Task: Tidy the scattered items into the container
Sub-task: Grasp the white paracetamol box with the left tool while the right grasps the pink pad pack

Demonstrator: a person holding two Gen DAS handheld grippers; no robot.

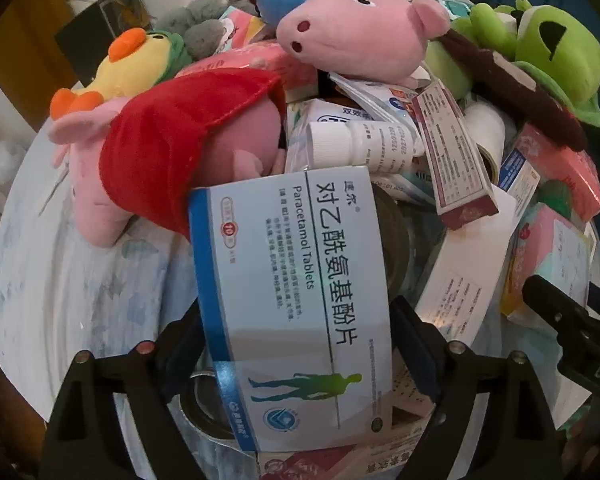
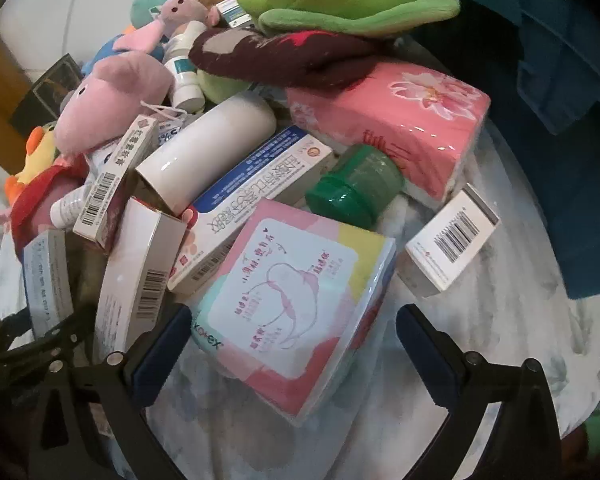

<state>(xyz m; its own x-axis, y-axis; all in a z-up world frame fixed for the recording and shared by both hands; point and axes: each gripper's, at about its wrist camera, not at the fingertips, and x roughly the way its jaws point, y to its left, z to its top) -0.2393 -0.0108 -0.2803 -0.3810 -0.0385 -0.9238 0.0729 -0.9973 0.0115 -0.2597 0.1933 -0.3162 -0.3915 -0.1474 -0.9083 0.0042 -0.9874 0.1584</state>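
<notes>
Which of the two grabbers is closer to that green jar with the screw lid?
Right. The right gripper is open around a pastel packet, with the green jar just beyond it. The left gripper holds the Paracetamol box farther away.

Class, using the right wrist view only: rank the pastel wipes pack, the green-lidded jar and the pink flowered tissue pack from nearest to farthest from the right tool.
1. Pastel wipes pack: nearest, lying between the open fingers of the right tool.
2. Green-lidded jar: just beyond the pack, slightly right.
3. Pink flowered tissue pack: farthest, behind the jar, upper right.
</notes>
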